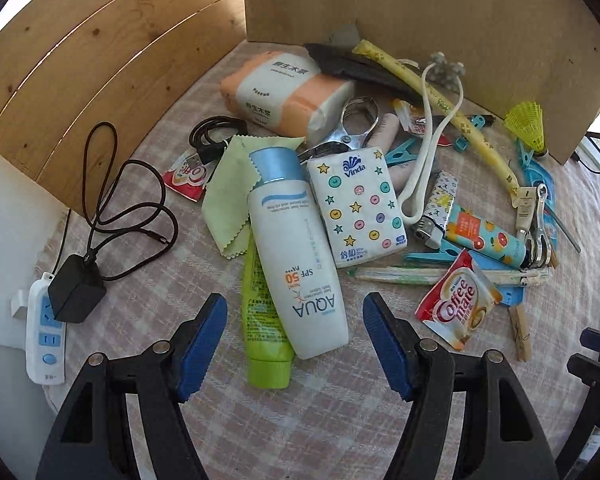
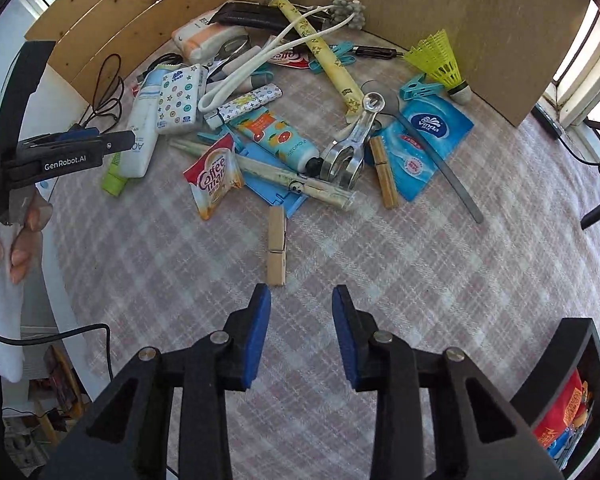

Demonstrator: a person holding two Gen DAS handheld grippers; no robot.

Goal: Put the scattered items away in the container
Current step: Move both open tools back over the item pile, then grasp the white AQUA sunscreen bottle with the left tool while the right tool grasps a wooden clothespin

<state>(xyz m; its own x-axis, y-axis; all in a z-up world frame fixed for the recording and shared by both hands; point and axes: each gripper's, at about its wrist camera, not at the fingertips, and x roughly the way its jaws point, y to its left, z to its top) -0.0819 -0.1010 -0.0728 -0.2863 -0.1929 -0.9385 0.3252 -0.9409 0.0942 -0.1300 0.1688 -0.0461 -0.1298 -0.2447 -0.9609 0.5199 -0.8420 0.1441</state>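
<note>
Scattered items lie in a heap on the checked cloth. My left gripper (image 1: pixel 295 300) is open wide, hanging over the bottom end of a white AQUA sunscreen bottle (image 1: pixel 292 240) that rests on a green tube (image 1: pixel 262 332); the pads touch neither. My right gripper (image 2: pixel 301 290) is open with only bare cloth between its fingers. A wooden clothespin (image 2: pixel 277 246) lies just ahead of its left fingertip. The black container (image 2: pixel 594 344) stands at the lower right, with red packets inside. The left gripper (image 2: pixel 80 144) also shows at the left edge of the right wrist view.
The heap holds a Vinda tissue pack (image 1: pixel 358 208), a Coffee mate sachet (image 2: pixel 214 176), a fruit-print tube (image 2: pixel 276 136), a metal tool (image 2: pixel 352 148), a yellow shuttlecock (image 2: pixel 440 60) and a blue tissue packet (image 2: pixel 424 144). Cardboard walls (image 2: pixel 440 8) stand behind. A power strip (image 1: pixel 44 328) and black charger (image 1: pixel 76 288) lie at left.
</note>
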